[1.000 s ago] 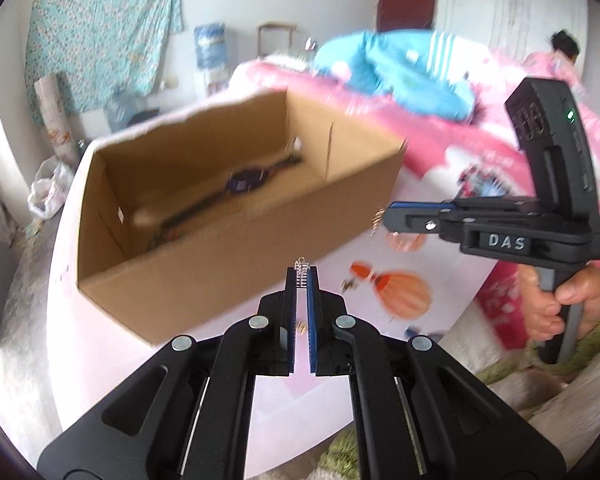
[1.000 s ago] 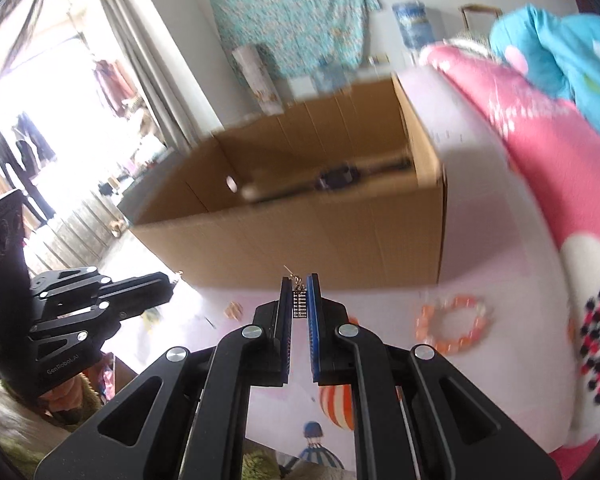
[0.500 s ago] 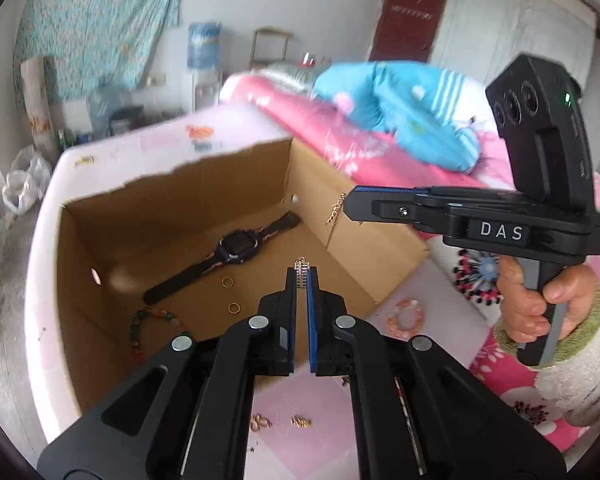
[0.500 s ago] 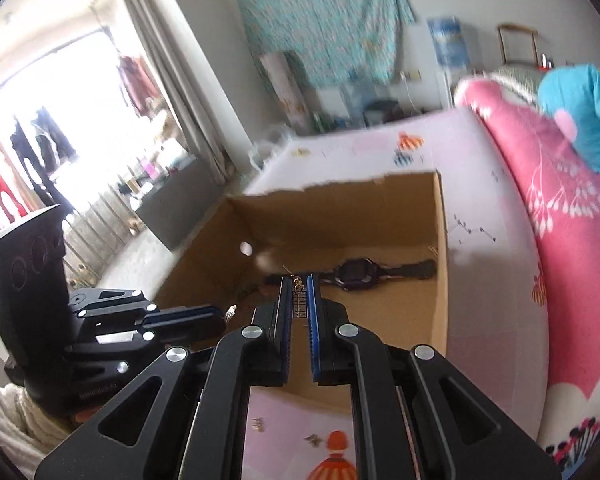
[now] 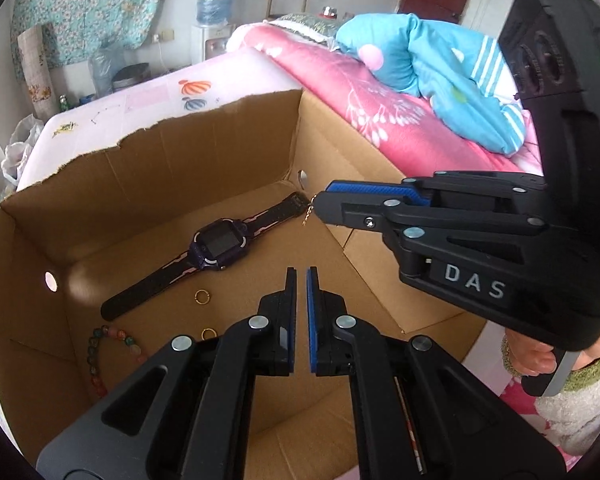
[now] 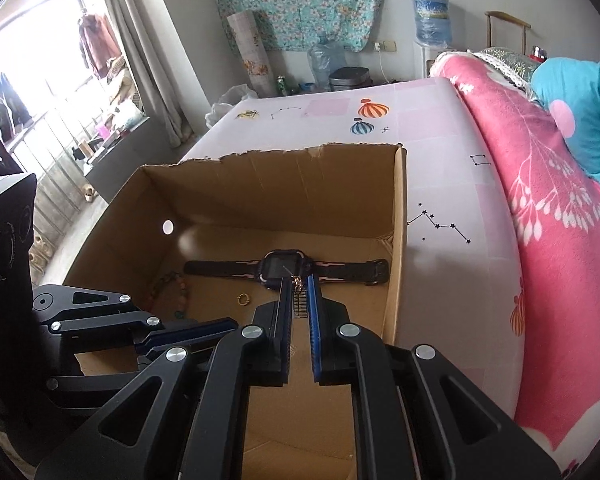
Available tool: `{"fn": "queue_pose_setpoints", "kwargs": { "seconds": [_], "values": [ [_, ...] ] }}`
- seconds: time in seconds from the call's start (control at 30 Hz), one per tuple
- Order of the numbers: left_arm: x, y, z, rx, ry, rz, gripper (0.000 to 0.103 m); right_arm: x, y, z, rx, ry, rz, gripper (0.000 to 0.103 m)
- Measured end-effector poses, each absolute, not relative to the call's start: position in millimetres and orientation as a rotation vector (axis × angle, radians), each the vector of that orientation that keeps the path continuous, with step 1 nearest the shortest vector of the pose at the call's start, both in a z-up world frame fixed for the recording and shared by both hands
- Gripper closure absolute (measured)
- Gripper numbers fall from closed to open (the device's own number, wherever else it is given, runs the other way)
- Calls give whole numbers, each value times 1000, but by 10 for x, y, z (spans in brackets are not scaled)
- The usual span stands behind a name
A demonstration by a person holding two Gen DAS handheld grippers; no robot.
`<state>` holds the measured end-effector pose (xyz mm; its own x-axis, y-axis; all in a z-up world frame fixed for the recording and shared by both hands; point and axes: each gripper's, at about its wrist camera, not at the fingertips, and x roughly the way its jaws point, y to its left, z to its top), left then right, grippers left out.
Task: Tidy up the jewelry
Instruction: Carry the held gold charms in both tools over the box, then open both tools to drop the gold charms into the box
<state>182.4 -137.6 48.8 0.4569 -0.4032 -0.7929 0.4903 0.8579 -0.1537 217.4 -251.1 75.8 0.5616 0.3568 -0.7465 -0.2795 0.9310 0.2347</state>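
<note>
An open cardboard box [image 5: 220, 148] [image 6: 398, 216] holds a dark smartwatch [image 5: 216, 246] [image 6: 284, 270], two gold rings [image 5: 201, 297] [image 6: 243, 299] and a bead bracelet [image 5: 96, 356]. My left gripper [image 5: 301, 276] hangs over the box, its jaws slightly parted with nothing between them. My right gripper [image 6: 300, 284] is over the box and still has a small gold earring [image 6: 299, 300] between its narrowly parted fingers; the earring dangles from its tip in the left wrist view [image 5: 308, 210].
The box sits on a pale printed bedsheet [image 6: 440, 120]. A pink blanket [image 6: 540, 200] and a blue pillow [image 5: 440, 64] lie to the right. Water bottles and a bin stand by the far wall.
Both grippers moved forward over the box. The earring held in my left gripper is gone from its fingers, which have parted slightly. The right fingers have also parted a little.
</note>
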Motion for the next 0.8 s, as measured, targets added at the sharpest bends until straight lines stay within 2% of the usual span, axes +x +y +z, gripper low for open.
{"fn": "queue_pose_setpoints", "kwargs": {
  "seconds": [0.1,0.17,0.23,0.33,0.47,0.57,0.7,0.8],
  "values": [
    [1853,-1369,470,90,963,-531,91,2193,-2550,762,115,895,374,93],
    [1849,-1351,476,94,953,-516,78,2209,-2591,766,135,887,377,93],
    [1843,-1345,480,106,946,-504,72,2233,-2624,772,153,882,380,91],
    [1848,-1328,491,115,935,-485,62,2223,-2657,820,168,860,371,72],
    [1841,-1317,544,121,907,-466,51,2201,-2694,878,213,839,401,68],
    [1834,-1322,586,127,889,-456,41,2179,-2722,924,239,824,412,60],
    [1797,-1333,645,139,866,-445,34,2137,-2763,1005,266,796,411,48],
    [1748,-1327,693,143,851,-438,32,2104,-2776,1062,281,782,403,47]
  ]
}}
